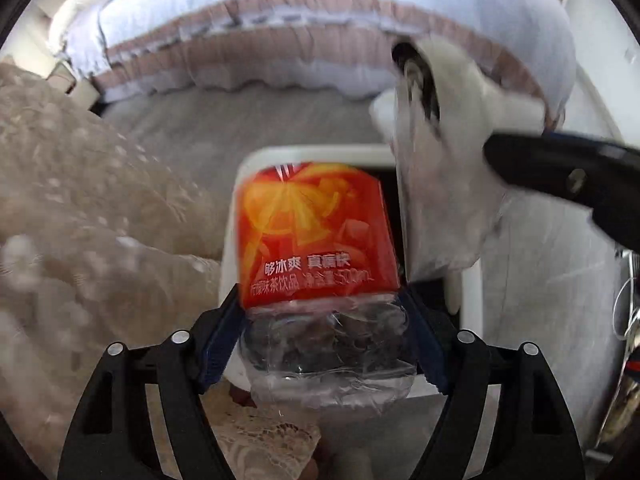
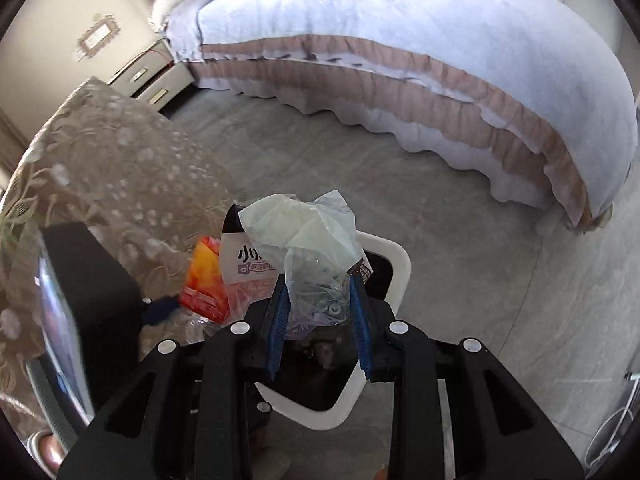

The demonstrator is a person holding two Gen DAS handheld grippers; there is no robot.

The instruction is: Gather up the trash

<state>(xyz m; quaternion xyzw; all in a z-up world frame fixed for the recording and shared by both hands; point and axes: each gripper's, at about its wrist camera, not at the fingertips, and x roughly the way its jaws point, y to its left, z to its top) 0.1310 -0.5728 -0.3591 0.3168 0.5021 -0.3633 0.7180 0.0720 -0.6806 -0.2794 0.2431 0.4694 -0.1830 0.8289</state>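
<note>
Bottle (image 1: 320, 240) between wide left fingers (image 1: 224, 336); right fingers (image 2: 280, 320) pinch plastic bag (image 2: 308, 240); bin (image 2: 396, 256) on grey floor (image 2: 460, 248) beside bed (image 2: 400, 40).

the left tongs (image 1: 324, 332) point steeply down, the two blue-padded fingers (image 1: 222, 340) spread wide on either side of a crushed clear bottle (image 1: 320, 280); whether the pads press on it cannot be told. the right tongs (image 2: 320, 320) also tilt steeply down, the fingers standing fairly close together and pinching a crumpled clear plastic bag (image 2: 308, 248) between the blue pads (image 2: 278, 320). in the left wrist view the right tongs show as a black arm at the right edge.
</note>
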